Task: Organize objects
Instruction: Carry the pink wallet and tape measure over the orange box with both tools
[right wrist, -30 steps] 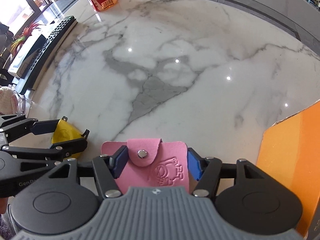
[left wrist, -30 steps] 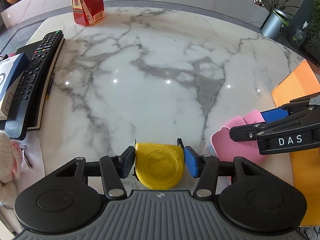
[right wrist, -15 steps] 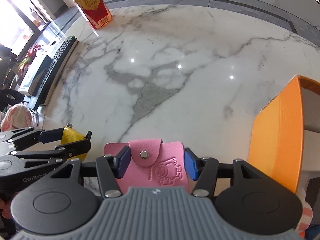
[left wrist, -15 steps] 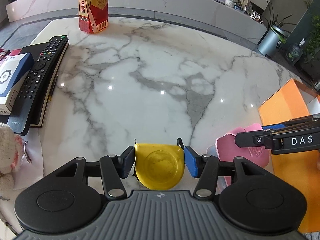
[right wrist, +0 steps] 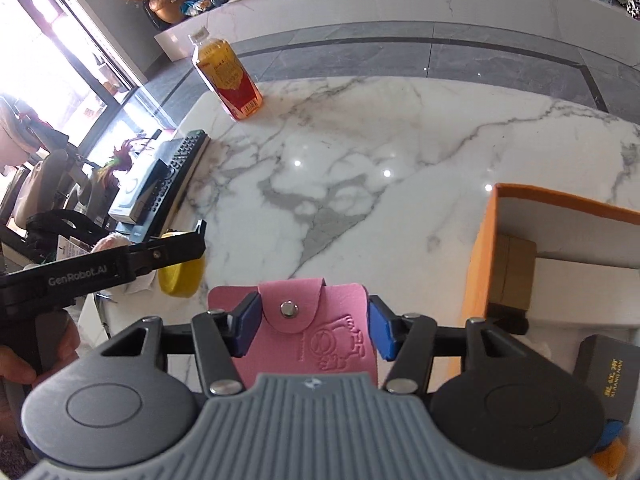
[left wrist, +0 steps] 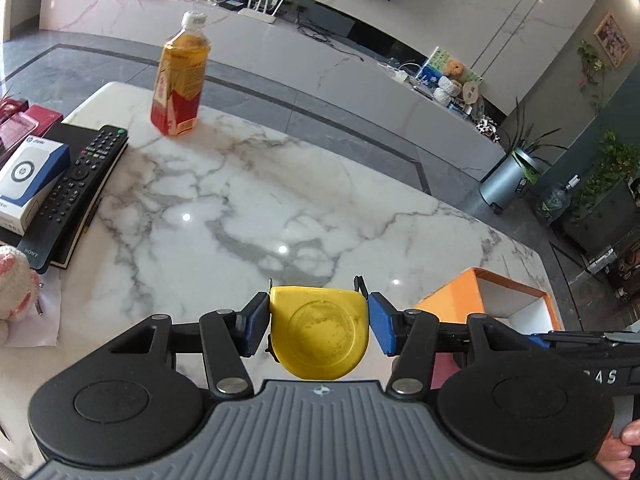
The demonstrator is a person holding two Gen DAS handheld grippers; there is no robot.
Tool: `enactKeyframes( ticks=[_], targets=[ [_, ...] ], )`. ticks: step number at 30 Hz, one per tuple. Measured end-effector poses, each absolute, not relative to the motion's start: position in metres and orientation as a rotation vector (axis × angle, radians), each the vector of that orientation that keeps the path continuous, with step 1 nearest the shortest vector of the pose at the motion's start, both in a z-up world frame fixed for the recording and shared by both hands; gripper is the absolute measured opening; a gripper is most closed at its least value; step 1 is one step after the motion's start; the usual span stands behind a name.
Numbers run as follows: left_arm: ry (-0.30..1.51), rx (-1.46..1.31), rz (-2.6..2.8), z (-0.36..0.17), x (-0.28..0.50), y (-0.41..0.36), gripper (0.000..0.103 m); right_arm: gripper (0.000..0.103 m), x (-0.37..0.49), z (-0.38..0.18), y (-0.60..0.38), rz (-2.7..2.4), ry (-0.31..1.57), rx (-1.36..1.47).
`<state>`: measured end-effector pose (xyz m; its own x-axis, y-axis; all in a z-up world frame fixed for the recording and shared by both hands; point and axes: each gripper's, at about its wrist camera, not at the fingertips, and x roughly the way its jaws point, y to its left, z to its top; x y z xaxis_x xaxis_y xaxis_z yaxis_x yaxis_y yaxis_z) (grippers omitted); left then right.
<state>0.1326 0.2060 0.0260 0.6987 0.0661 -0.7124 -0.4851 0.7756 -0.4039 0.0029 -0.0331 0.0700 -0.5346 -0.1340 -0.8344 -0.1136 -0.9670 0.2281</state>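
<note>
My left gripper [left wrist: 318, 320] is shut on a yellow tape measure [left wrist: 318, 334] and holds it above the marble table [left wrist: 240, 216]. My right gripper [right wrist: 310, 328] is shut on a pink snap pouch [right wrist: 320, 336], held up to the left of an open orange box [right wrist: 478, 256]. The box also shows at the right in the left wrist view [left wrist: 452, 300]. In the right wrist view the left gripper [right wrist: 176, 250] and the tape measure [right wrist: 180, 278] sit to the left of the pouch.
A tea bottle [left wrist: 180, 80] stands at the table's far left. A black remote [left wrist: 76, 192] lies on a dark notebook beside a white and blue box [left wrist: 28, 178]. A plush toy [left wrist: 14, 292] sits at the left edge. A brown item [right wrist: 514, 272] lies inside the orange box.
Both grippers have lifted and tilted upward with their objects. The room beyond the table and the inside of the orange box have come into view.
</note>
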Motion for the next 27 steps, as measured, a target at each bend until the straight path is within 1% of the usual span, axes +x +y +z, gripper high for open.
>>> enactKeyframes(
  ticks=[3, 5, 7, 10, 13, 18, 21, 23, 25, 27],
  targets=[
    [0.717, -0.576, 0.287, 0.045, 0.139, 0.178, 0.062, 0.059, 0.028, 0.099, -0.014, -2.782, -0.387, 1.431],
    [0.705, -0.545, 0.255, 0.055, 0.146, 0.157, 0.062, 0.059, 0.045, 0.114, 0.006, -2.827, -0.422, 1.408],
    [0.694, -0.519, 0.228, 0.063, 0.151, 0.139, 0.062, 0.059, 0.063, 0.125, 0.029, -2.908, -0.476, 1.383],
    [0.681, -0.509, 0.192, 0.070, 0.159, 0.119, 0.062, 0.059, 0.090, 0.127, 0.060, -2.965, -0.472, 1.427],
    [0.685, -0.500, 0.173, 0.072, 0.169, 0.105, 0.062, 0.059, 0.115, 0.109, 0.086, -2.920, -0.523, 1.563],
    [0.711, -0.485, 0.157, 0.068, 0.186, 0.086, 0.062, 0.059, 0.142, 0.058, 0.104, -2.797, -0.531, 1.798],
    [0.729, -0.470, 0.149, 0.065, 0.195, 0.075, 0.062, 0.059, 0.150, 0.029, 0.104, -2.718, -0.577, 1.880],
    [0.742, -0.467, 0.149, 0.063, 0.202, 0.070, 0.062, 0.060, 0.152, 0.018, 0.101, -2.710, -0.602, 1.886],
    [0.752, -0.466, 0.163, 0.061, 0.206, 0.065, 0.062, 0.060, 0.149, 0.016, 0.097, -2.733, -0.565, 1.886],
    [0.763, -0.458, 0.173, 0.059, 0.211, 0.060, 0.062, 0.060, 0.144, 0.017, 0.093, -2.751, -0.483, 1.883]
  ],
)
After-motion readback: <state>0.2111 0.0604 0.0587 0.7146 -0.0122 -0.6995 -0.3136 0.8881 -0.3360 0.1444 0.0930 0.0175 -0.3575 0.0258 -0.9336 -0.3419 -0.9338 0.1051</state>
